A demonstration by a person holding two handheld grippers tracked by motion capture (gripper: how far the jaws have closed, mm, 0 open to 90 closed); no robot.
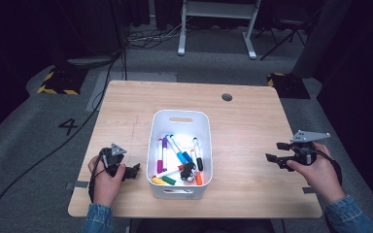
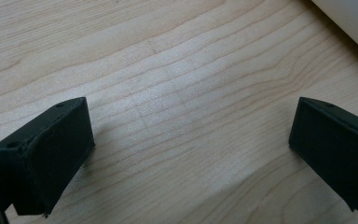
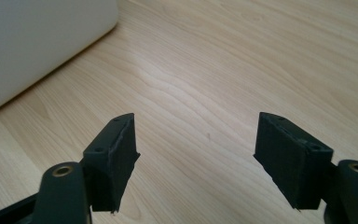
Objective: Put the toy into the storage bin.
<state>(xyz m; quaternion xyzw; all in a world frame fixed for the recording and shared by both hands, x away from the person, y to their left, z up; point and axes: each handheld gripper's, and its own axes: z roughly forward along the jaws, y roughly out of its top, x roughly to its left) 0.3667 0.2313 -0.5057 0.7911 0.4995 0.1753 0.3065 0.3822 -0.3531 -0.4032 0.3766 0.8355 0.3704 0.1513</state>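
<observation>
Bench (image 1: 252, 145) first: pale wood, bare to either side, with a white bin (image 1: 179, 121) standing at its middle toward the near edge. Inside the bin lies a loose heap of markers (image 1: 177, 155), purple, blue, red, green, orange and yellow, crossing over one another, with a small dark object that I cannot identify among them near the front wall.

Left tongs (image 1: 132, 171) rest low by the bin's left side, jaws spread wide and holding nothing; in the left gripper view only wood grain shows between them, with the bin's wall (image 2: 354, 23) at the upper right corner. Right tongs (image 1: 277, 153) sit well apart from the bin on its right, pointed toward it, likewise spread and empty; the right gripper view shows the bin's wall (image 3: 37, 42) at upper left.

Risks, as I judge them: the bin looks light, so tongs coming in low from the side could strike its wall and shove or tip it rather than clear the rim. The markers are round and overlapped, so a pinch on one may lift or roll a neighbour, or slip off the smooth barrel. A grab near a cap could pull the cap loose.
</observation>
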